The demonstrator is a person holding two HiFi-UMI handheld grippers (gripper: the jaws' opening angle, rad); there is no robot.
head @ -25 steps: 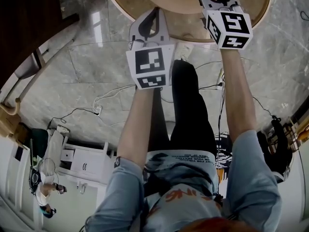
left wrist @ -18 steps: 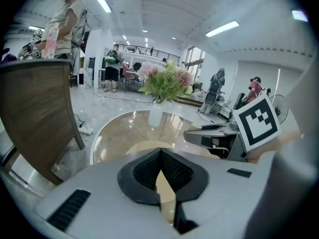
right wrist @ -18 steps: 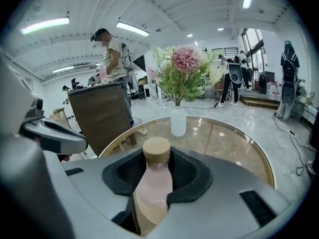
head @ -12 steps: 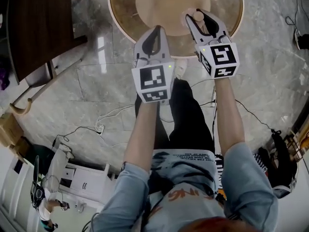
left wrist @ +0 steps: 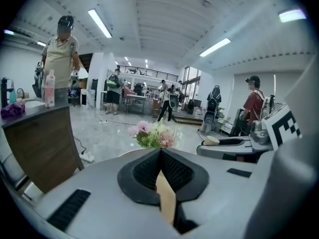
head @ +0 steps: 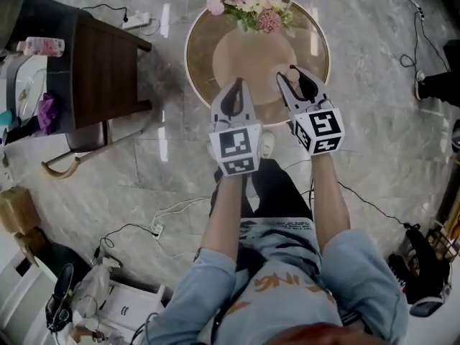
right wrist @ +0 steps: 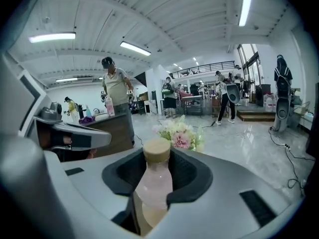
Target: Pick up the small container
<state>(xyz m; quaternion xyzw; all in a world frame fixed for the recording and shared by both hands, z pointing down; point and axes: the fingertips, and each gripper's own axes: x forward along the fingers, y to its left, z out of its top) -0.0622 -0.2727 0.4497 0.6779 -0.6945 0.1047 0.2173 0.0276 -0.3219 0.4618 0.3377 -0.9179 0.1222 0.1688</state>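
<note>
The small container (right wrist: 153, 180) is a pinkish see-through bottle with a beige cork lid (right wrist: 156, 150). My right gripper (right wrist: 155, 171) is shut on its body, lid pointing away from the camera. In the head view the right gripper (head: 295, 76) holds the container (head: 293, 73) over the near right part of the round table (head: 205, 49). My left gripper (head: 236, 86) hovers beside it over the table's near edge. Its jaws meet at the tips in the left gripper view (left wrist: 160, 152), with nothing between them.
A bunch of pink flowers (head: 244, 2) stands at the table's far side. A dark wooden counter (head: 100, 67) with a pink bottle (head: 43, 47) is to the left. Cables and a power strip (head: 135, 19) lie on the marble floor. A person in a beige shirt (left wrist: 62, 59) stands behind the counter.
The head view has pulled back: the whole round table and the flowers now show, and both grippers look smaller over its near edge. The right gripper still holds the container.
</note>
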